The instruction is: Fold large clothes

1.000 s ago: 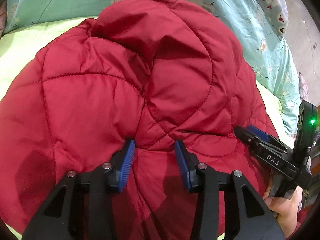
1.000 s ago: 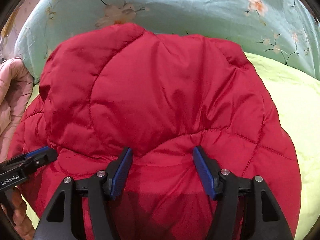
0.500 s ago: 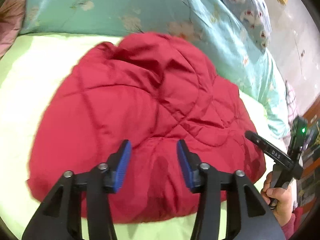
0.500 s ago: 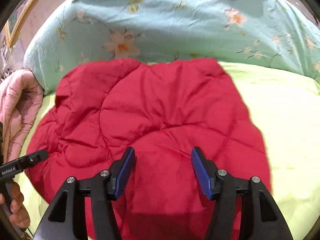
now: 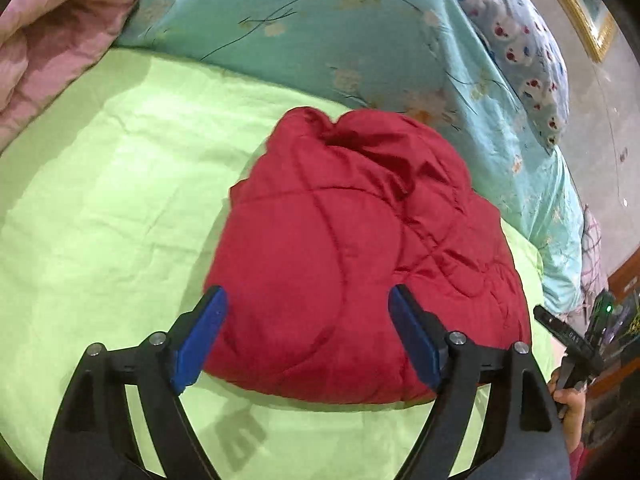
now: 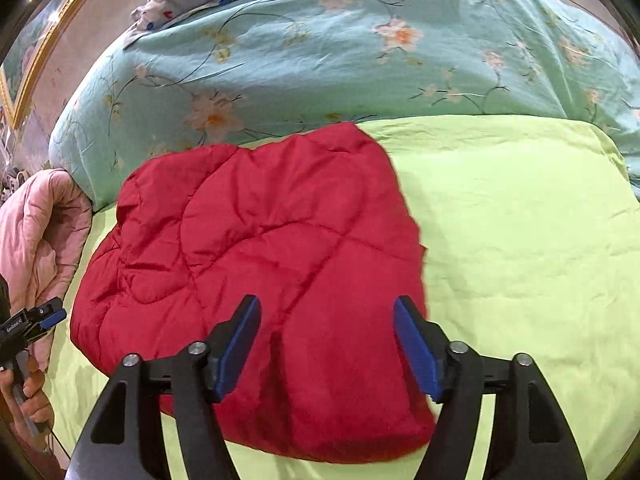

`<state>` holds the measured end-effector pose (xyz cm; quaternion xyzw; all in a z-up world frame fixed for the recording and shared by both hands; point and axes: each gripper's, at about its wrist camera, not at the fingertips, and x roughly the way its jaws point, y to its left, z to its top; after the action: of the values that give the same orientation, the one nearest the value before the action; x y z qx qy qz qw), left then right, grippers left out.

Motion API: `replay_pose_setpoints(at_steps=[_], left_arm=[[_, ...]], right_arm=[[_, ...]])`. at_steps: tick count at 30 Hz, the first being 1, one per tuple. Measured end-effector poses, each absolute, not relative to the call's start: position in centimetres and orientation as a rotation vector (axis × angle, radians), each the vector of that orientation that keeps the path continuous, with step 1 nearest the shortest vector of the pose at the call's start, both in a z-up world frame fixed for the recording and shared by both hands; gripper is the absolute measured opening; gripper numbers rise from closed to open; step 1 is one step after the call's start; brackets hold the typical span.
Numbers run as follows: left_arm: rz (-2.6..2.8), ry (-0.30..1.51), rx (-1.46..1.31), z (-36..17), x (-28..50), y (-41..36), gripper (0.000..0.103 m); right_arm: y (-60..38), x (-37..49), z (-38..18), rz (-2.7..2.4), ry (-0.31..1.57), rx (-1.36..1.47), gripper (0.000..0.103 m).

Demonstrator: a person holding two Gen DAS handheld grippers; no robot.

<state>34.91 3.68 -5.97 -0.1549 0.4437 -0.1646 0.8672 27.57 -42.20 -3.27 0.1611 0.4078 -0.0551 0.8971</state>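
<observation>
A red quilted jacket (image 5: 360, 264) is seen folded into a compact bundle on the green sheet (image 5: 100, 200), its far edge beside the floral teal duvet (image 6: 340, 52). The left gripper (image 5: 308, 336) and the right gripper (image 6: 326, 344) are held above the jacket with jaws spread wide, nothing clasped. A pink quilt (image 6: 36, 236) is bunched beside the jacket.

Bare green sheet (image 6: 520, 220) right, floral quilt (image 6: 320, 60) behind
</observation>
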Motion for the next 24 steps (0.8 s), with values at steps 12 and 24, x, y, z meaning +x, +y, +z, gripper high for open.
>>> replay_pose_setpoints(at_steps=[12, 24], left_arm=[[-0.382, 0.986, -0.371, -8.1, 35.9, 5.1, 0.083], [-0.439, 1.073, -0.454, -10.9, 38.1, 5.3, 0.086]], right_arm=[[-45.1, 26.2, -5.3, -0.112, 0.879, 0.427, 0.072], [-47.8, 27.4, -8.2, -0.034, 0.905, 0.602, 0.077]])
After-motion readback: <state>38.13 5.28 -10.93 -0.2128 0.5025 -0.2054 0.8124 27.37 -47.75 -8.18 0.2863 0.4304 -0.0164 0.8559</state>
